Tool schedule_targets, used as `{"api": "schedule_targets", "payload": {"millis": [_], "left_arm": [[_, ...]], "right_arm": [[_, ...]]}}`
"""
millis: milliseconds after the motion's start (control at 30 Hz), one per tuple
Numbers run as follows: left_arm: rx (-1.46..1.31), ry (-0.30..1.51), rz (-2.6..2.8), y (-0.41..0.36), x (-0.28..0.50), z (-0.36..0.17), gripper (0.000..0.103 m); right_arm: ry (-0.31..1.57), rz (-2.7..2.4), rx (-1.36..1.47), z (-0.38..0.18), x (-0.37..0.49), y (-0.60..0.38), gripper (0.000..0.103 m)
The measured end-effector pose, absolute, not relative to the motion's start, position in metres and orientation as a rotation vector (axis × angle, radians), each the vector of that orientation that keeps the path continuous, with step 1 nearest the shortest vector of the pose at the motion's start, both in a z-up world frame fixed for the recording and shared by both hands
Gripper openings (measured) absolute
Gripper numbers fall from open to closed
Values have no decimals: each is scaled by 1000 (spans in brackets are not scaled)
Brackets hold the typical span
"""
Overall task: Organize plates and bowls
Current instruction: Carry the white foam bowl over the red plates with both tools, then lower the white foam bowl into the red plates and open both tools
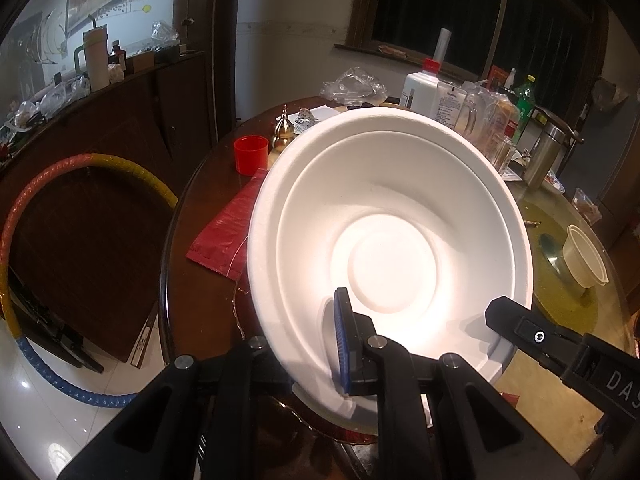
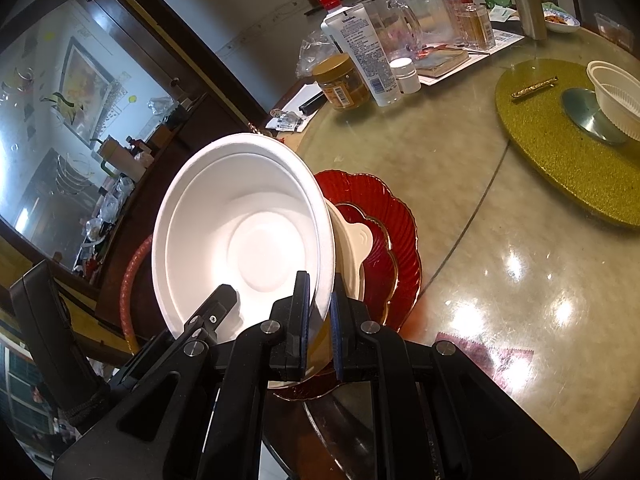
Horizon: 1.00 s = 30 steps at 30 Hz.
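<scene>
Gripping the big white paper bowl (image 2: 244, 232) by its near rim, both left gripper (image 1: 304, 360) and right gripper (image 2: 320, 320) hold it tilted just above the cream lidded dish (image 2: 354, 252) on the red scalloped glass plate (image 2: 394, 236), right gripper nearer the stack.

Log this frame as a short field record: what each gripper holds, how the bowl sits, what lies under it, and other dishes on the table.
held item: white bowl, tilted on edge
left gripper: shut on the bowl's near rim
right gripper: shut on the bowl's rim
beneath bowl: cream dish on red plate
other dish: white plastic bowl on gold turntable
surface: glass-topped table
</scene>
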<state>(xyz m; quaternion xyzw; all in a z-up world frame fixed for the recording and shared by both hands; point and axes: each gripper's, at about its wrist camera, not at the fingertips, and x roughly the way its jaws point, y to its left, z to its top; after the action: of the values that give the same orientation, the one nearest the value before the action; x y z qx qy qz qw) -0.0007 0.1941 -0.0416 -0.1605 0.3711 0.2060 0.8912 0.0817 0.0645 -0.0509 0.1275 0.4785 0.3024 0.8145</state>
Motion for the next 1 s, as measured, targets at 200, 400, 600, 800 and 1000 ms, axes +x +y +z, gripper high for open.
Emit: {"api": "schedule_targets", "payload": {"millis": [200,400,600,800,1000], "left_arm": [[-332,771,430,194,0,-42,15],[-329,774,430,193,1,-42,15],[-328,774,432,191,2,-41,15],[-334,774,432,192,3,-41,17],[-343,768,429,194,2,-38,20]], "right_arm": [[1020,642,266,-51,83,65,9],[1022,636,261,-50,84,66,9],[1022,634,255,-50,84,65,9],[1015,633,246,-47,84,65,9],[1011,638,231,-42,85,69,10]]}}
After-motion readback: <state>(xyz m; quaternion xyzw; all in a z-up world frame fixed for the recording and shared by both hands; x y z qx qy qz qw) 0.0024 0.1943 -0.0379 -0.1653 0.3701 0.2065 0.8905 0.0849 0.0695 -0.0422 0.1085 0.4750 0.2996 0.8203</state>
